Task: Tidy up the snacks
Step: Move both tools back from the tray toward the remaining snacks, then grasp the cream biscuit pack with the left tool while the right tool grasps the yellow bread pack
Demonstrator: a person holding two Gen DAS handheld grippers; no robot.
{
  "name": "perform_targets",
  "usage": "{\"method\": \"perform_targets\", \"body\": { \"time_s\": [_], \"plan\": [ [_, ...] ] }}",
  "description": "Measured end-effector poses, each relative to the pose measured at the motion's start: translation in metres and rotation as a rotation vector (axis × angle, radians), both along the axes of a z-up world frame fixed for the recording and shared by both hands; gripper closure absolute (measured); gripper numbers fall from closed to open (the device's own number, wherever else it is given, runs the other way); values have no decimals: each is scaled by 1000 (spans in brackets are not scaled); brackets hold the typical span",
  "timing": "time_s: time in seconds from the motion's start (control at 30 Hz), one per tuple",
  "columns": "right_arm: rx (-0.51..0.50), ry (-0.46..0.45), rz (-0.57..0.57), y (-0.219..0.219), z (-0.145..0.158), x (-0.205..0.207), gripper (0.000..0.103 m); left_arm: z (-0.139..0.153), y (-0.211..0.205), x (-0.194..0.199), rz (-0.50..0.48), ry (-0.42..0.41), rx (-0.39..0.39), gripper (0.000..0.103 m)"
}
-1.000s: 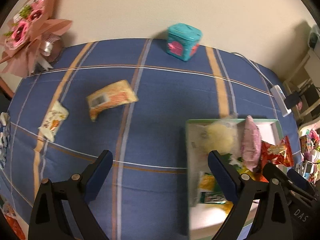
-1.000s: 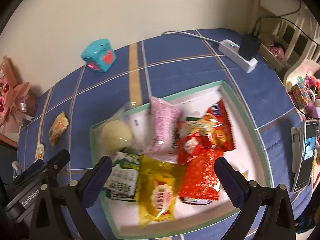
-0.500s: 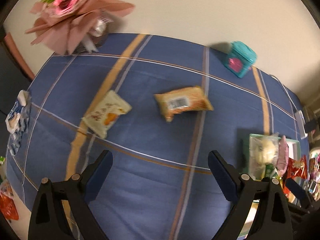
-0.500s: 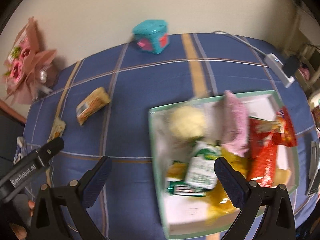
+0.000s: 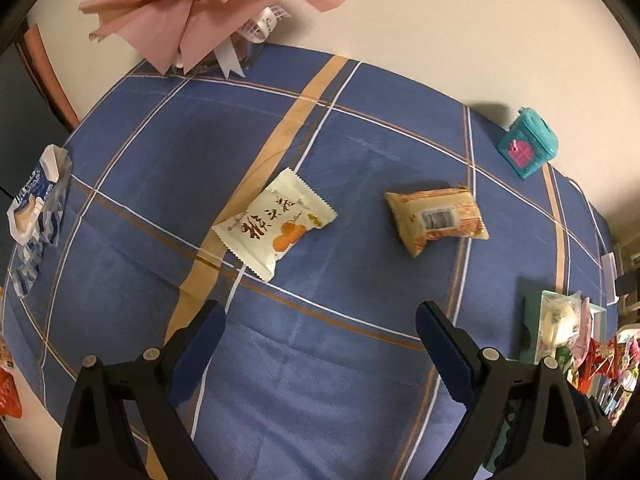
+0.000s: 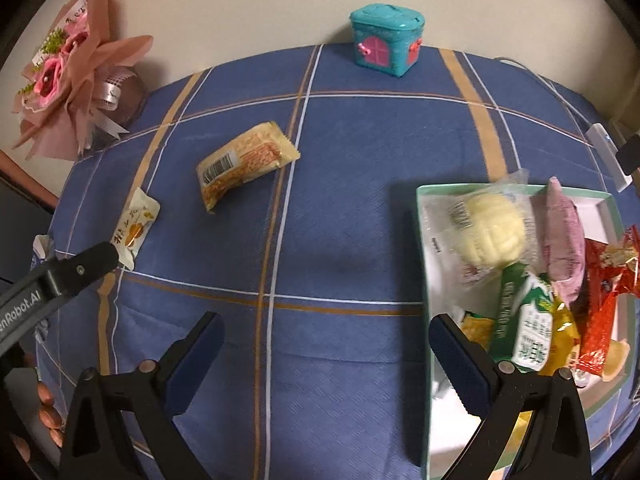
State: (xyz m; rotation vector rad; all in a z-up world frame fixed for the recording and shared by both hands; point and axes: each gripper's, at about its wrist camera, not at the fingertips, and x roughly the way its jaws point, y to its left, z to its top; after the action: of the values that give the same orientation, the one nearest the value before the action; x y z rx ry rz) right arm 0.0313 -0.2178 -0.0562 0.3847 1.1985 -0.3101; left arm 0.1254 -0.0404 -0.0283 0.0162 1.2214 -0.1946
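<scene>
Two loose snacks lie on the blue checked cloth: a white packet with orange print (image 5: 276, 222) (image 6: 136, 228) and an orange-yellow packet with a barcode (image 5: 438, 216) (image 6: 244, 162). My left gripper (image 5: 322, 308) hangs open and empty above bare cloth, just short of the white packet. It also shows in the right wrist view as a black bar (image 6: 80, 268) beside that packet. A green-rimmed white tray (image 6: 424, 240) (image 5: 532, 320) holds several snacks, among them a pale bun (image 6: 492, 232). My right gripper (image 6: 324, 320) is open and empty, its right finger over the tray's left rim.
A pink paper bouquet (image 5: 192, 8) (image 6: 68, 80) stands at the back left by the wall. A teal house-shaped box (image 5: 528, 148) (image 6: 386, 40) sits at the back. A blue-white packet (image 5: 36, 208) lies at the cloth's left edge. A white power strip (image 6: 608, 152) is at the right.
Both grippers have swung left across the table, still open. The tray has slid to the right of both views. The two loose packets now lie nearer the middle of the left wrist view.
</scene>
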Motion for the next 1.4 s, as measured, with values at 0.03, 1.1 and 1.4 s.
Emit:
{"method": "perform_targets", "body": {
  "time_s": [0.03, 1.1, 1.4],
  "plan": [
    [-3, 2, -1, 2, -2, 2, 0, -1, 1, 2, 1, 0, -3, 7],
    [28, -46, -59, 5, -16, 113, 0, -54, 34, 71, -66, -40, 16, 7],
    [69, -44, -105, 0, -15, 144, 0, -61, 32, 78, -96, -33, 26, 7]
  ]
}}
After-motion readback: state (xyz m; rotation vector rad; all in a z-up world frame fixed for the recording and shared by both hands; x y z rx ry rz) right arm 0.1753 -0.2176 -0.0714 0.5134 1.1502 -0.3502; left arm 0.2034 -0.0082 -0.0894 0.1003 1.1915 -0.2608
